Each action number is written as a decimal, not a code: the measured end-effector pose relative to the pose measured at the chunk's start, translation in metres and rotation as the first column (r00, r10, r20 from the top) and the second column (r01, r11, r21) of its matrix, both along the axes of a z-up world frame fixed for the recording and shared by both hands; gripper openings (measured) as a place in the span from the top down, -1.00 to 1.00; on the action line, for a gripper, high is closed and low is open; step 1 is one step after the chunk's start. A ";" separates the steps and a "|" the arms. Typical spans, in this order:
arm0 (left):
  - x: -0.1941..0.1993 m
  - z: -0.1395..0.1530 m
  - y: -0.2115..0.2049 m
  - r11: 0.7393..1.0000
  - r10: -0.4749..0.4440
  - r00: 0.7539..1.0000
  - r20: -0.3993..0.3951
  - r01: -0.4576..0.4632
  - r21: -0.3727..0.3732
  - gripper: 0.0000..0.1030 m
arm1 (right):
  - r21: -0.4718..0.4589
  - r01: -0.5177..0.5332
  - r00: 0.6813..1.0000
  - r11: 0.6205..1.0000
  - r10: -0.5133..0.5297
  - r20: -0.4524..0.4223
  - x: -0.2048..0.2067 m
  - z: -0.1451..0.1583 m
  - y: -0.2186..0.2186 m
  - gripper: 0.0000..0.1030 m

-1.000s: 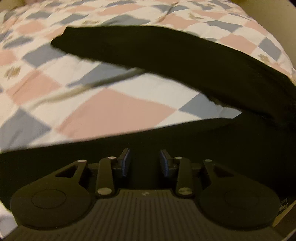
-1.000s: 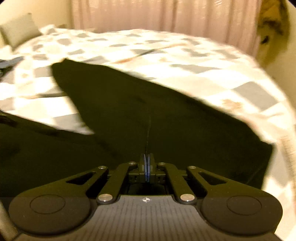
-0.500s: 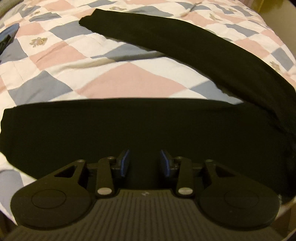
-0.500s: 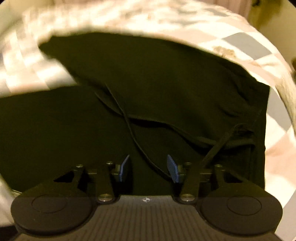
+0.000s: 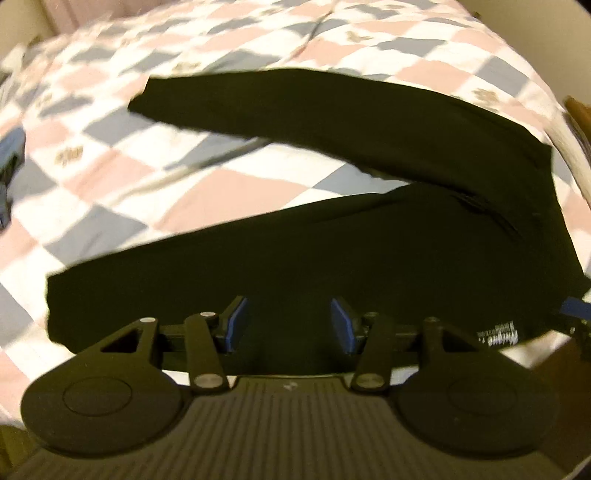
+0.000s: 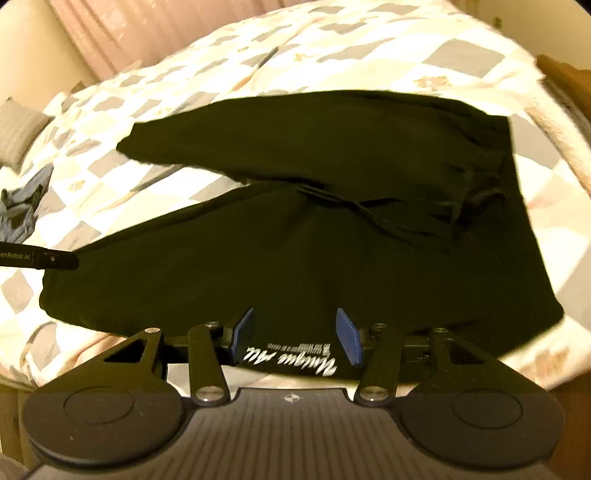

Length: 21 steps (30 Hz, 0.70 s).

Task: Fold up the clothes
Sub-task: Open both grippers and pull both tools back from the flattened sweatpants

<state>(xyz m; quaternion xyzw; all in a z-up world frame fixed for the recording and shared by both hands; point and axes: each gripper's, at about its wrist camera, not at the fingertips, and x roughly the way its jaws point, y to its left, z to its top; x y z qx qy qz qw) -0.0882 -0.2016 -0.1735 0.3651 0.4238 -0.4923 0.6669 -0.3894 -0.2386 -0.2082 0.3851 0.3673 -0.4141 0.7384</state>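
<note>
Left wrist view: the left tongs [image 5: 287, 325] sit wide apart with nothing between the blue pads, hovering at the near edge of the black pants [image 5: 332, 258]. The pants lie spread on the checkered quilt [image 5: 110, 177] of the bed, two legs fanning out toward the left of the frame, waist at the right. At the far right edge a bit of blue pad from the right tongs [image 5: 574, 308] pokes in, too cut off there to tell much. White lettering at lower right is unreadable here, and a dark blue thing at the left edge is cropped and blurry.

Right wrist view: the right tongs [image 6: 295, 334] are also spread open and empty, right over the white script print [image 6: 291, 360] on the pants [image 6: 295, 266]. This view shows what the other doesn't: the drawstring [image 6: 369, 210] looping across the middle, a grey pillow [image 6: 18, 129] upper left, pink curtains [image 6: 110, 29], and a crumpled blue garment [image 6: 26, 206] at the left. The other tool's black body [image 6: 40, 258] sticks in from the left edge.

Versus half a second ago, both cameras have pulled back, so the whole pants now fit in frame, and the tongs stay open.
</note>
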 end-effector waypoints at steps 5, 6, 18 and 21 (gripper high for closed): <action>-0.002 0.024 0.038 0.995 -0.092 0.995 0.032 0.093 -0.026 -0.13 | 0.002 0.161 0.987 0.987 -0.161 0.016 0.007 0.024 0.043 -0.07; -0.001 0.029 0.049 0.994 -0.103 0.994 0.033 0.104 -0.029 -0.13 | -0.002 0.181 0.983 0.983 -0.181 0.015 0.012 0.029 0.054 -0.09; 0.034 0.079 0.168 0.987 -0.124 0.988 0.089 0.132 -0.096 -0.20 | -0.089 0.240 0.971 0.967 -0.240 0.016 0.052 0.081 0.150 -0.52; 0.037 0.084 0.188 0.986 -0.125 0.988 0.089 0.134 -0.104 -0.20 | -0.098 0.266 0.964 0.959 -0.266 0.014 0.048 0.088 0.165 -0.57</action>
